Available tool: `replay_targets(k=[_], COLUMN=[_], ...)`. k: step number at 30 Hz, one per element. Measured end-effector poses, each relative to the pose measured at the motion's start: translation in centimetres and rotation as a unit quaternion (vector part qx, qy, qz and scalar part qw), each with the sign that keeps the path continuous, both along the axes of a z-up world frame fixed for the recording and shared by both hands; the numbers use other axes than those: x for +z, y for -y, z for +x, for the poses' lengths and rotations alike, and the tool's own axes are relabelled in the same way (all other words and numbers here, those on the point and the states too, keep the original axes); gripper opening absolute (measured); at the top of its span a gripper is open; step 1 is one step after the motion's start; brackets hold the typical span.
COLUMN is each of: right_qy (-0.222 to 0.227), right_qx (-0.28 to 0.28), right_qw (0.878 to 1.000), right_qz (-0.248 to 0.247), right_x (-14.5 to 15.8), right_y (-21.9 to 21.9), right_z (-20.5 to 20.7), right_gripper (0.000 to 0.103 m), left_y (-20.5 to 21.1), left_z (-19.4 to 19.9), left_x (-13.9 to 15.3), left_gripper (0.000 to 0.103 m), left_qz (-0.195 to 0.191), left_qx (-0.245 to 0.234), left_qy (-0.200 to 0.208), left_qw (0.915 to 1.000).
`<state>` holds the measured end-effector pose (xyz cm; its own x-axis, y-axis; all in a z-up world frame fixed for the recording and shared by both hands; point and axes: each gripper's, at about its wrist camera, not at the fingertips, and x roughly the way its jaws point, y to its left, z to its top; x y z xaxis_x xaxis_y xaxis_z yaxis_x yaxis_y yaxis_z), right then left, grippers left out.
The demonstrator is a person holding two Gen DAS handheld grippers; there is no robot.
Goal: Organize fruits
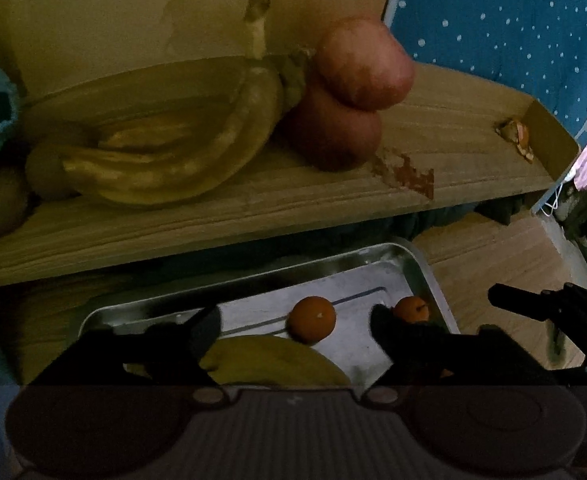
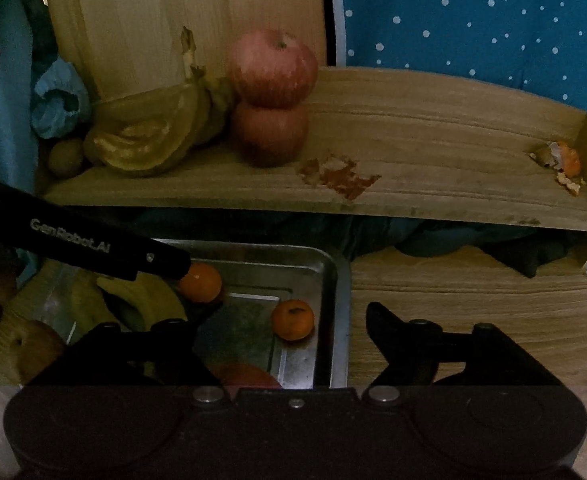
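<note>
Mid-sorting, by the look of it: two tangerines [image 1: 311,318] and a banana [image 1: 269,360] already in the steel tray [image 1: 421,268]; two stacked apples [image 2: 271,100] and a banana bunch [image 2: 153,140] waiting on the wooden shelf [image 2: 433,152]. Left claw [image 1: 293,326] spread wide above the tray, empty. Right claw [image 2: 283,320] likewise wide, empty. Next, probably: reach up to the shelf, close gently around the top apple without toppling the stack.
</note>
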<state>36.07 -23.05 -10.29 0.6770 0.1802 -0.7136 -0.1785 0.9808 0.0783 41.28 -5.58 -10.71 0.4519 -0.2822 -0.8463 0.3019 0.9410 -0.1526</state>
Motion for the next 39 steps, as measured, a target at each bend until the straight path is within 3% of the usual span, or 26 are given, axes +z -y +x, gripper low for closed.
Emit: replay_targets(k=[2, 5, 6, 13, 25, 39], right_qy=[0.002, 0.006, 0.008, 0.016, 0.020, 0.027], right_qx=[-0.001, -0.004, -0.005, -0.014, -0.010, -0.001], right_qw=[1.000, 1.000, 1.000, 1.000, 0.999, 0.999], right_qz=[-0.001, 0.000, 0.003, 0.016, 0.032, 0.019], right_x=[0.2, 0.5, 0.7, 1.3, 1.9, 2.4], right_y=[0.0, 0.1, 0.1, 0.5, 0.6, 0.5], right_z=[-0.3, -0.7, -0.9, -2.0, -3.4, -4.8], right_gripper=[0.080, 0.089, 0.091, 0.099, 0.102, 0.102], left_y=[-0.2, -0.4, -0.4, -0.8, -3.8, -3.7], left_z=[-0.3, -0.7, -0.8, -2.1, -5.3, -9.8], left_x=[0.4, 0.8, 0.8, 1.1, 2.1, 2.5], left_gripper=[0.096, 0.100, 0.101, 0.103, 0.103, 0.103], left_qz=[-0.002, 0.000, 0.003, 0.025, 0.031, 0.048], left_qx=[0.005, 0.016, 0.025, 0.052, 0.124, 0.157], left_qy=[0.005, 0.013, 0.040, 0.053, 0.064, 0.056], left_qw=[1.0000, 0.9998, 0.9989, 0.9969, 0.9897, 0.9848])
